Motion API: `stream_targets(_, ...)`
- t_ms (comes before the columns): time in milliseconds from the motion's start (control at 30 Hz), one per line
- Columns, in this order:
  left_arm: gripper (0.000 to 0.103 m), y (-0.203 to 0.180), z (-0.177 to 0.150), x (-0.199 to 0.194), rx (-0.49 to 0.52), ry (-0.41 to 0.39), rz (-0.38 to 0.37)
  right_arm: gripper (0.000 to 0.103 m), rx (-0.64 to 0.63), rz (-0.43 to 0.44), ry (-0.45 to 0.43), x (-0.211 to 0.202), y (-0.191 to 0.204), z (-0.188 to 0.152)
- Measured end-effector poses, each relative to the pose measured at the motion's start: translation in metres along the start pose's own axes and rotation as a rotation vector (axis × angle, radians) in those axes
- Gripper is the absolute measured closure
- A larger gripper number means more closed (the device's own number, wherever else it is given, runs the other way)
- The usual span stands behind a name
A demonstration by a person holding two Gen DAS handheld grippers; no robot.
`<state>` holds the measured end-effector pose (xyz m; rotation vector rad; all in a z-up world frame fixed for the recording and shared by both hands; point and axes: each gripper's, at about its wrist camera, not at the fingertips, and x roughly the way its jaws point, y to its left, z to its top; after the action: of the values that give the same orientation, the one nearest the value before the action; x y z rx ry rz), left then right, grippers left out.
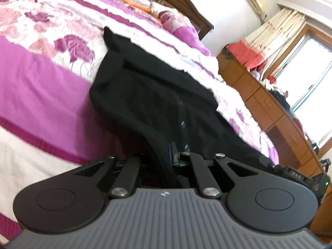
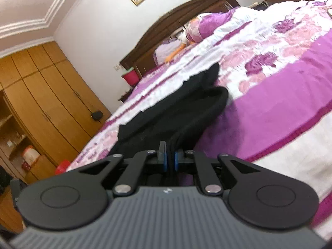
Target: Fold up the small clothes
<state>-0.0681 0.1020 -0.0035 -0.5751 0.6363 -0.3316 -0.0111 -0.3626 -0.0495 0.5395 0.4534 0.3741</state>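
**Desk:** What did the two wrist cameras catch?

**Photographer:** A black garment (image 1: 157, 95) lay on the bed (image 1: 41, 95), over its purple and white floral cover. Each gripper had a near edge of it. The left gripper (image 1: 166, 157) had its jaws closed on a bunched fold of the cloth; the right gripper (image 2: 170, 159) was clamped the same way, blue pads pressed on dark fabric. The near edge looked lifted off the cover, while the far part of the garment rested flat.

**Desk:** Which step was that?

**Photographer:** By the look of it, the start of a fold: both corners pinched and raised, nothing laid over yet.

**Desk:** And the next move?

**Photographer:** Probably carrying the two held corners forward together, towards the headboard (image 2: 186, 16), and lowering them onto the far edge. It would call for even height and pace on both sides, or the cloth could twist or slump. The grips needed to hold until the edges met.
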Motion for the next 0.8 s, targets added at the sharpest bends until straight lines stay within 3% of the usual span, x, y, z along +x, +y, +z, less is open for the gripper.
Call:
stream_targets(500,0.096,-0.034,0.068,-0.012,-0.023,-0.204,0.011,0.093,0.031,0.073,-0.145,0.032,0.012,0.062)
stream_targets(800,0.096,-0.045,0.099,0.010,0.041,-0.238,0.065,0.093,0.037,0.072,-0.179,0.055,0.007,0.086)
